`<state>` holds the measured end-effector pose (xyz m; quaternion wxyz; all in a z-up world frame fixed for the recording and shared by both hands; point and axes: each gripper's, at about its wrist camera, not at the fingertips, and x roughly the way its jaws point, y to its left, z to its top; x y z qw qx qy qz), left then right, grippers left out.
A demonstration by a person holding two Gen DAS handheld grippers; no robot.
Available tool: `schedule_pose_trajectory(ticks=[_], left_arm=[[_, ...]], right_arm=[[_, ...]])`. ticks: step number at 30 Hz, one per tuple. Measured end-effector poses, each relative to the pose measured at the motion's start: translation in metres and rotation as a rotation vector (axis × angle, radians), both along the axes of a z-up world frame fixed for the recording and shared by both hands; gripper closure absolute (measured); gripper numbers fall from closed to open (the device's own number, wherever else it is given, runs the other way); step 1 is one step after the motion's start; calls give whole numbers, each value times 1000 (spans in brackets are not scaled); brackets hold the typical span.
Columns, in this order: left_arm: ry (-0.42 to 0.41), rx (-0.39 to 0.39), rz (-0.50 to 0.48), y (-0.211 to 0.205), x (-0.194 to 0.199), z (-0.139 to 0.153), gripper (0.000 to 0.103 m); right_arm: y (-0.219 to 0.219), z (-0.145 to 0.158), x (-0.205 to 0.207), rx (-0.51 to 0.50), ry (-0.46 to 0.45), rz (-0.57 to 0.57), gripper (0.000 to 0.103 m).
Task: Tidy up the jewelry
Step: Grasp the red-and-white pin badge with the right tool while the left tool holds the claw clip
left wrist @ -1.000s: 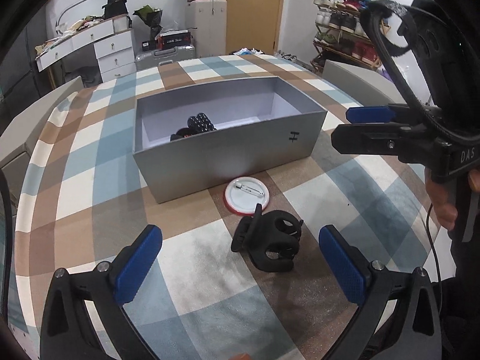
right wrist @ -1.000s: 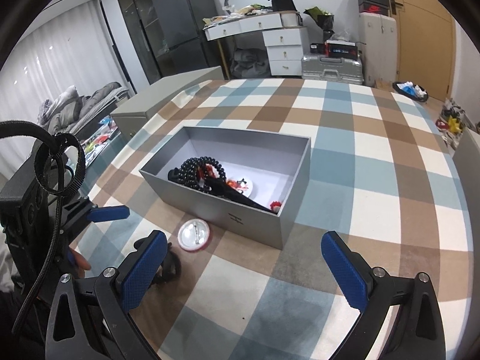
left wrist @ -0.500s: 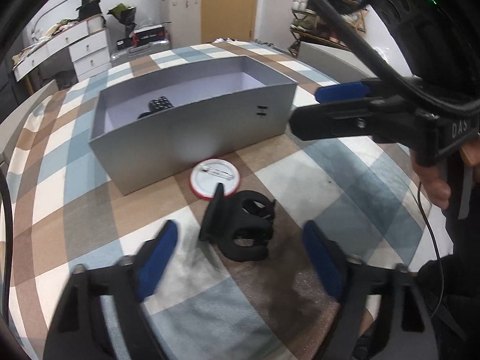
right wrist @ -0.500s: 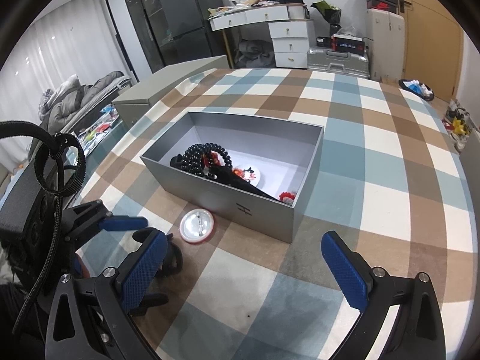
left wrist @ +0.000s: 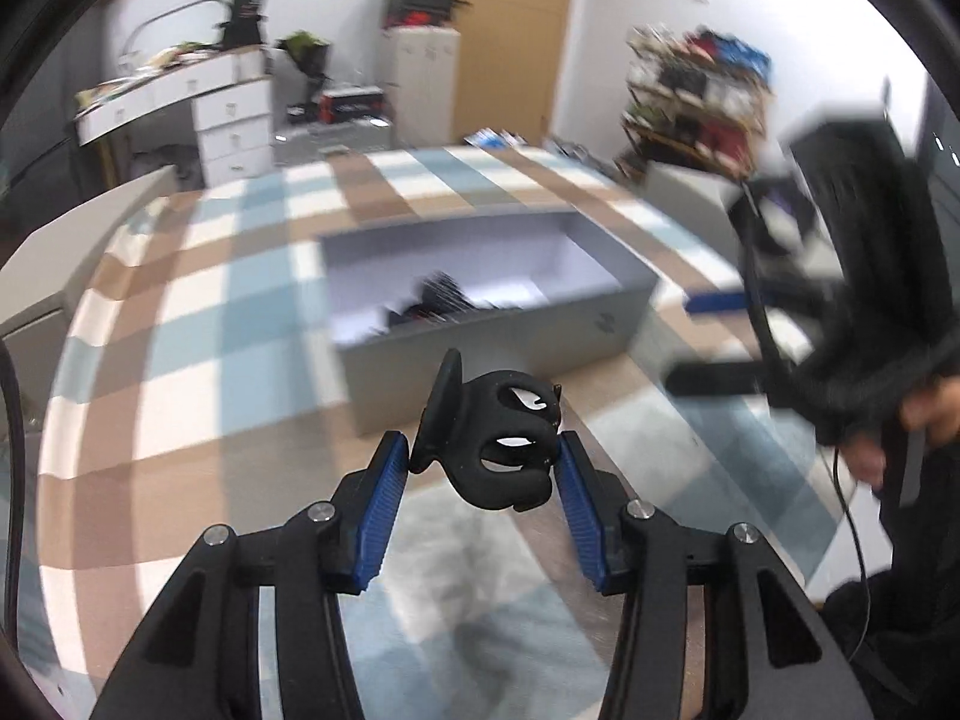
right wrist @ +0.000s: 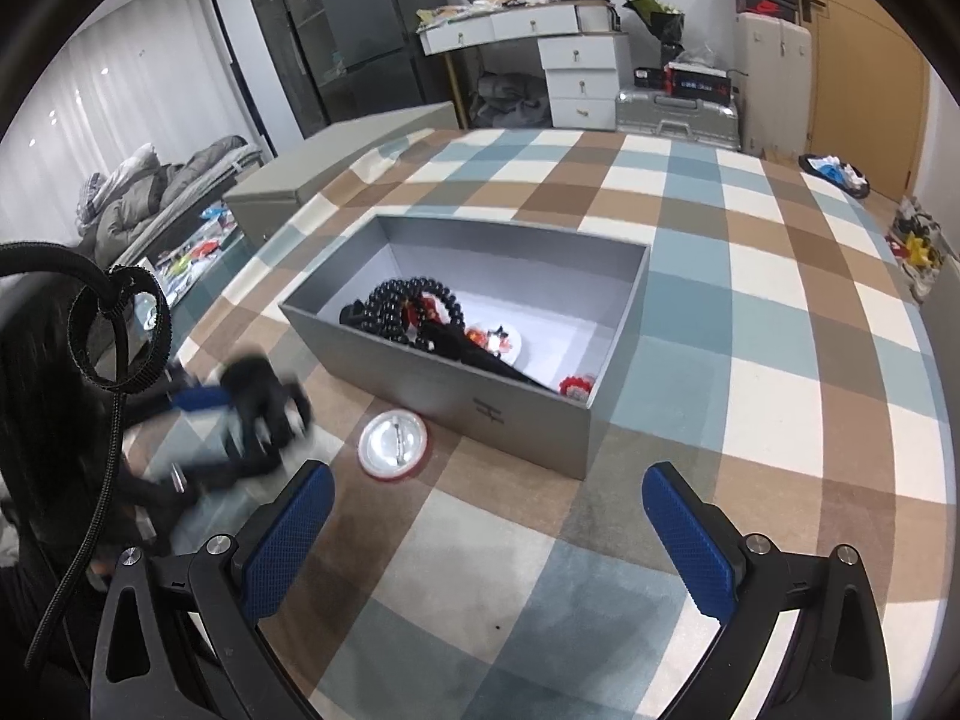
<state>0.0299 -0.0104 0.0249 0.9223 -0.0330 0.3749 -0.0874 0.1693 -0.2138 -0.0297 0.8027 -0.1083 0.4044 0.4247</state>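
Note:
My left gripper (left wrist: 483, 468) is shut on a black hair claw clip (left wrist: 495, 441) and holds it above the checked table, in front of the grey box (left wrist: 510, 339). In the right wrist view the clip (right wrist: 264, 414) shows blurred in that gripper at the left. The grey box (right wrist: 486, 411) holds black beads (right wrist: 402, 306), a black item and small red-and-white pieces. A round red-rimmed pin badge (right wrist: 393, 438) lies on the table by the box's near wall. My right gripper (right wrist: 486, 531) is open and empty, near the table's front.
The checked cloth (right wrist: 750, 324) covers the table. Grey benches (right wrist: 336, 162) stand along the table's sides. Behind are a white desk with drawers (right wrist: 576, 72), a silver case (right wrist: 678, 111) and a shoe rack (left wrist: 696, 102).
My left gripper has closed on the black claw clip and lifted it off the table. The view is blurred by motion. The right gripper has stayed open, shifting slightly.

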Motion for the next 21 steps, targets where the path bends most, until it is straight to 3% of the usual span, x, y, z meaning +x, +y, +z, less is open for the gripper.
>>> schedule_pose_trajectory(ticks=[6, 18, 21], left_arm=[[-46, -42, 87, 23, -6, 9, 59], [-112, -94, 212, 59, 0, 15, 59], [-110, -91, 215, 61, 2, 13, 59]], right_arm=[[21, -9, -9, -4, 5, 46, 2], [57, -28, -23, -12, 26, 104, 35], [61, -32, -23, -31, 15, 87, 35]])
